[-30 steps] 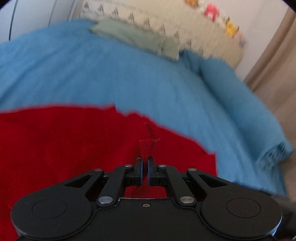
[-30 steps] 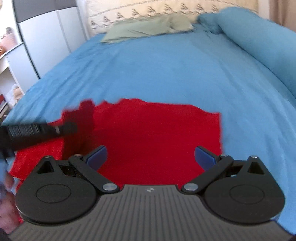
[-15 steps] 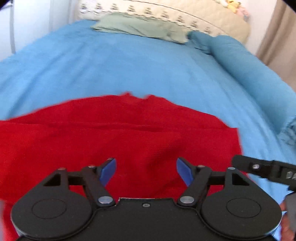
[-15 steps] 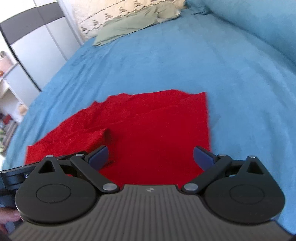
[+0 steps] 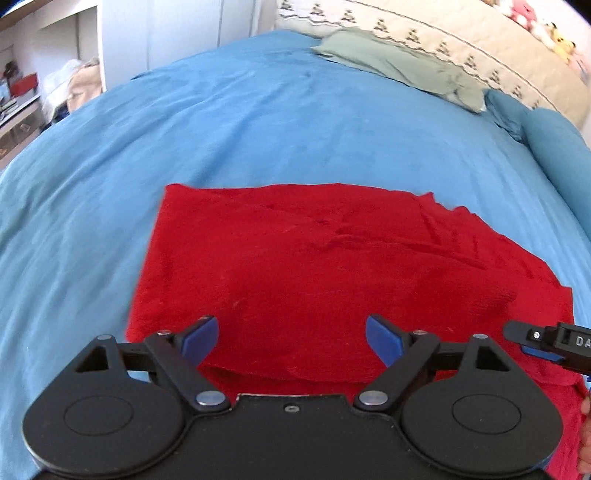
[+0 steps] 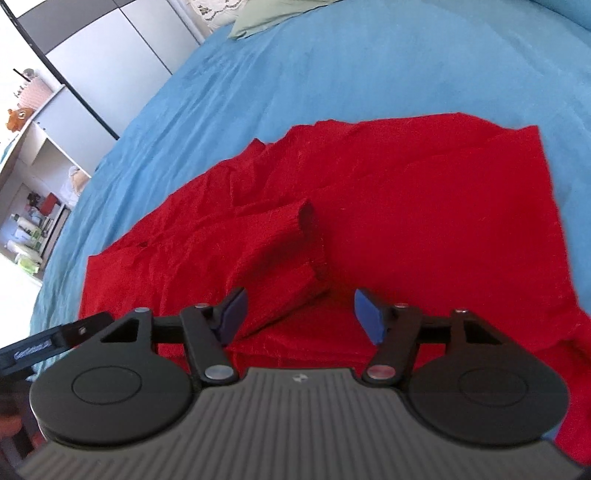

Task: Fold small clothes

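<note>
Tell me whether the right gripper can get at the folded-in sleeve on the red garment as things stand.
Probably yes. The right gripper hangs just above the sleeve, its jaws closing with nothing yet between them. The sleeve lies on top of the red garment, uncovered, and the left gripper sits off to the side.

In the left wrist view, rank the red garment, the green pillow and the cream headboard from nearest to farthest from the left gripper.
1. The red garment, spread on the blue bedspread directly under and ahead of the left gripper, whose jaws are opening with nothing clamped.
2. The green pillow, far across the bed, toward the upper right.
3. The cream headboard, behind the pillow, farthest.
</note>
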A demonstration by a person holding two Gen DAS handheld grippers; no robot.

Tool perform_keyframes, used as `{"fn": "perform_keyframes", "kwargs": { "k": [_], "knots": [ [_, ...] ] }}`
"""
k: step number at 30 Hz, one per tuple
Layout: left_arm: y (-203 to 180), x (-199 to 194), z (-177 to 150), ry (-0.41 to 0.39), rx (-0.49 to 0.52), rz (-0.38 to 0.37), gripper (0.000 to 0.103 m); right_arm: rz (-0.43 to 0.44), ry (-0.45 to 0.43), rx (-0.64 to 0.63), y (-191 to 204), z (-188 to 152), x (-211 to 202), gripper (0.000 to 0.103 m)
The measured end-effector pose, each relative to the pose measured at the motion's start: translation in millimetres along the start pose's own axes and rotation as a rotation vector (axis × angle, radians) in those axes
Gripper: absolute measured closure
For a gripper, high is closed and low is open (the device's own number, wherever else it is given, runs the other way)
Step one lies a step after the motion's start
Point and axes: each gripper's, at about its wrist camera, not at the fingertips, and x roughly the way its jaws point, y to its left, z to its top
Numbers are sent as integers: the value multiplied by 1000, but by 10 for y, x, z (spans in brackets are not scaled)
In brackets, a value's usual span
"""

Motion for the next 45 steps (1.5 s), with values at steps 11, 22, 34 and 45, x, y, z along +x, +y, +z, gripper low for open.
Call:
{"fn": "perform_keyframes", "kwargs": {
  "k": [11, 22, 34, 45],
  "knots": [
    [132, -65, -52, 8, -36, 3, 13, -105, -23, -186, 432, 8, 59, 82],
    [36, -155, -131, 36, -19, -38, 13, -2, -264, -258, 852, 581, -875, 82],
    [-64, 127, -141, 72, 9, -12, 13, -249, -170, -205, -267, 325, -870, 82],
    [-165, 64, -19, 47, 41, -29, 13, -342, -83, -147, -591, 135, -561, 78]
  ]
}}
